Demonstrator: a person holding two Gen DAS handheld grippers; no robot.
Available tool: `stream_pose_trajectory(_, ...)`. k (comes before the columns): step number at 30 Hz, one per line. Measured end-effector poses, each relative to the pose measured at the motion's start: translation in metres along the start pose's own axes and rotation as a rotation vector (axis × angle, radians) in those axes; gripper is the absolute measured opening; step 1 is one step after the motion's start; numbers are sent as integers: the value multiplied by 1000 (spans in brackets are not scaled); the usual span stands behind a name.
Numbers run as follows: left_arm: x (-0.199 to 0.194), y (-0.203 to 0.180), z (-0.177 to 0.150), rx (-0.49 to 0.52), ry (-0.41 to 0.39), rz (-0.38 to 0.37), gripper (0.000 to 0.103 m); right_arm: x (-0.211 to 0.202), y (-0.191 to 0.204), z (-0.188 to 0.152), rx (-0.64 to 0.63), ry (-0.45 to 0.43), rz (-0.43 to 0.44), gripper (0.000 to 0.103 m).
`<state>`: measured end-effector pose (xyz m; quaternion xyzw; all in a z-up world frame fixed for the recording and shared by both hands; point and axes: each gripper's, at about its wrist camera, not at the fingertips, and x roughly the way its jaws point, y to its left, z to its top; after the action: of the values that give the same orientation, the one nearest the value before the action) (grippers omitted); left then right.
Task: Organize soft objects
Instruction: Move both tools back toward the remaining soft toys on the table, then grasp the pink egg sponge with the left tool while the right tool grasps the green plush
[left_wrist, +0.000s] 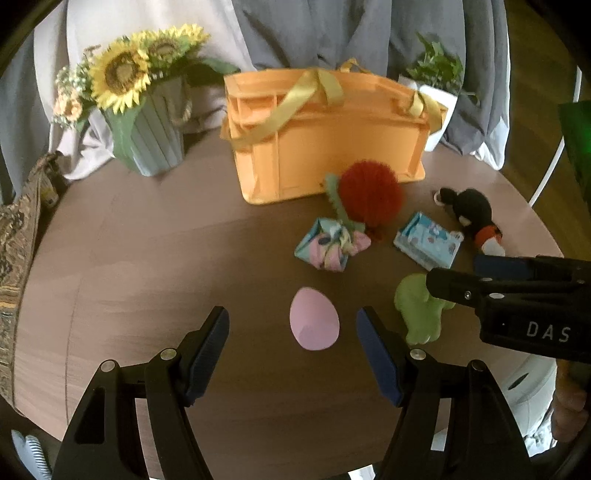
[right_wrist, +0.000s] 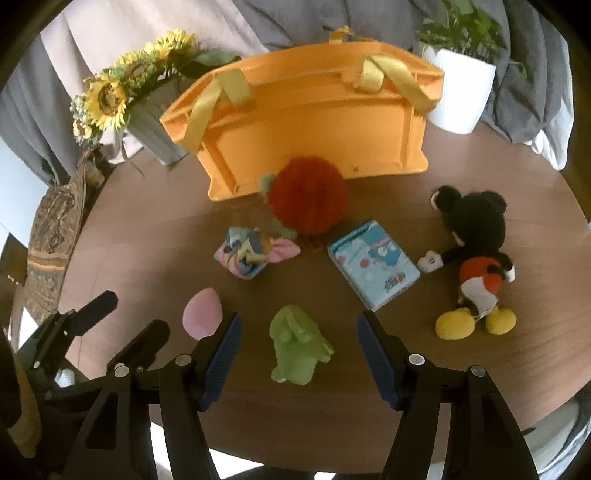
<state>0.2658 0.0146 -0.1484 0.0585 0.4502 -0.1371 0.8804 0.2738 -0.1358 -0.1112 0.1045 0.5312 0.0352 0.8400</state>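
Left wrist view: my left tongs (left_wrist: 291, 332) hang apart over the brown bench (left_wrist: 147, 258), tilted down, with the pink egg (left_wrist: 314, 324) lying between the tips, untouched. My right tongs (right_wrist: 299, 345) also stand apart, empty, framing the green soft toy (right_wrist: 297, 345). Behind lie a knotted pastel cloth (right_wrist: 251, 254), a blue tissue pack (right_wrist: 373, 262), a red pompom (right_wrist: 308, 194) and a mouse plush (right_wrist: 476, 258) before the orange bag (right_wrist: 314, 122). Sunflowers (left_wrist: 122, 74) stand far left.
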Motion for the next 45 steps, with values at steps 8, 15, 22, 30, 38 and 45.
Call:
stream_pose_trajectory(8,24,-2,-10,-8,41,-19,71,21,-2,-10,-18,60,-5,66)
stream_pose_trajectory(15,39,0,-9,-28,65,-36,71,34,-5,-13,-15,79,-6,65)
stream_pose_trajectory(22,51,-1,-9,-28,82,-42,70,39,-8,-14,-14,89,2,63)
stream_pose_trajectory(30,57,-2,-7,-25,80,-53,49,42,-5,-14,-33,87,17,47)
stream_pose_trajectory(38,58,-5,-7,-32,79,-78,37,39,-3,-14,-47,68,10,41)
stream_pose_trajectory(45,46,-5,-1,-32,43,-65,36,33,-5,-14,-40,53,2,41)
